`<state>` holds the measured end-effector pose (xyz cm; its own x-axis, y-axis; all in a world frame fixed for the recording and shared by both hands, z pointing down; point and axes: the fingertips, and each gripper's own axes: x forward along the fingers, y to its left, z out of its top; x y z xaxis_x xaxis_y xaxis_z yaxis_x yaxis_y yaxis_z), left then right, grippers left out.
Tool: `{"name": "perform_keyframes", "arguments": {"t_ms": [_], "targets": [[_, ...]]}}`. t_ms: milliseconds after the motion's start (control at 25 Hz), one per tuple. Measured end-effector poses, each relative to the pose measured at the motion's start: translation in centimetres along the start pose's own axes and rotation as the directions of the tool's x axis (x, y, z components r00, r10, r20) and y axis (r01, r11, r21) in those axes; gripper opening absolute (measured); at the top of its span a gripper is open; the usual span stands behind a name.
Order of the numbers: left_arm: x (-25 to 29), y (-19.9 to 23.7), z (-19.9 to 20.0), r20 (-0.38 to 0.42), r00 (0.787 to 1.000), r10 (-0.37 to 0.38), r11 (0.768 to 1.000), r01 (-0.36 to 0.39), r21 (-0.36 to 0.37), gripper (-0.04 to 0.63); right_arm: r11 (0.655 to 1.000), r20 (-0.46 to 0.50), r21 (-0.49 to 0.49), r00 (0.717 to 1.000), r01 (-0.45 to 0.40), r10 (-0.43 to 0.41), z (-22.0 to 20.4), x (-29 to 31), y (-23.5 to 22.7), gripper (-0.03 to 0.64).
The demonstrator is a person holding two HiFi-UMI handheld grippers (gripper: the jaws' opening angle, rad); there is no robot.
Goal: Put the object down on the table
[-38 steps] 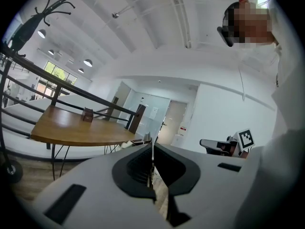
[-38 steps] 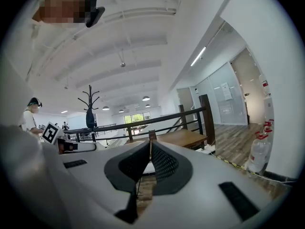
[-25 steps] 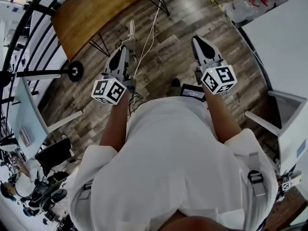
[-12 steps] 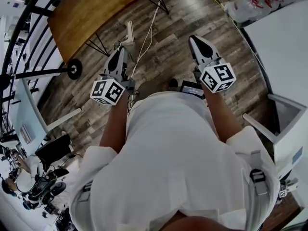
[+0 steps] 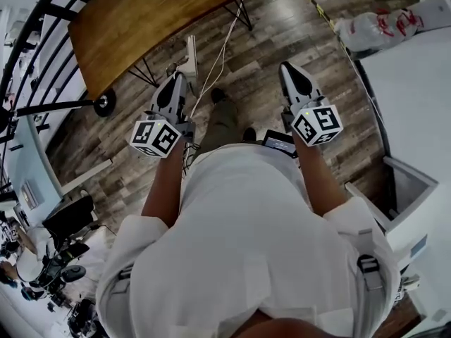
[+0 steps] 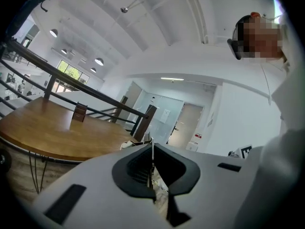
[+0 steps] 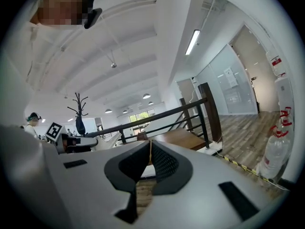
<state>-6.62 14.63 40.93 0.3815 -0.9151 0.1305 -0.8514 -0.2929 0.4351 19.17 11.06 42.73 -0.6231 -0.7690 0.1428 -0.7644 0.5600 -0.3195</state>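
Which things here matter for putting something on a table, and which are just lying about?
In the job: left hand-held gripper and right hand-held gripper, both shut and empty; perhaps the wooden table.
Lying about: white cable, plastic bag.

Log: the head camera sat above the person and looked steeply down past the white shirt to the plank floor, with the left gripper and right gripper close below it. Each gripper camera rode just behind its own jaws and faced forward and up toward the ceiling, so I saw the jaws very near and the room far off. I noted all three views shared the wooden table and the dark railing; both gripper views also caught the person's torso at one edge.
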Motion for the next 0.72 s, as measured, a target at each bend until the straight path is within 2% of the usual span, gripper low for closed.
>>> {"name": "perform_keyframes", "arguments": {"t_ms": [160, 440, 720], "targets": [[4.6, 3.0, 1.3, -0.007, 1.0, -0.021, 1.0, 0.021, -0.011, 0.017, 1.0, 0.002, -0.014, 1.0, 0.028, -0.028, 1.2, 4.6, -1.8, 0.026], [11.7, 8.7, 4.9, -0.005, 0.999, -0.046, 0.998, 0.046, -0.047, 0.017, 0.998, 0.006, -0.065, 1.0, 0.024, -0.024, 5.2, 14.3, -3.3, 0.027], [16.5, 13.4, 7.8, -0.005, 0.998, -0.06, 0.995, 0.06, -0.077, 0.017, 0.998, -0.042, -0.055, 0.999, 0.032, -0.034, 5.9, 21.7, -4.5, 0.027]]}}
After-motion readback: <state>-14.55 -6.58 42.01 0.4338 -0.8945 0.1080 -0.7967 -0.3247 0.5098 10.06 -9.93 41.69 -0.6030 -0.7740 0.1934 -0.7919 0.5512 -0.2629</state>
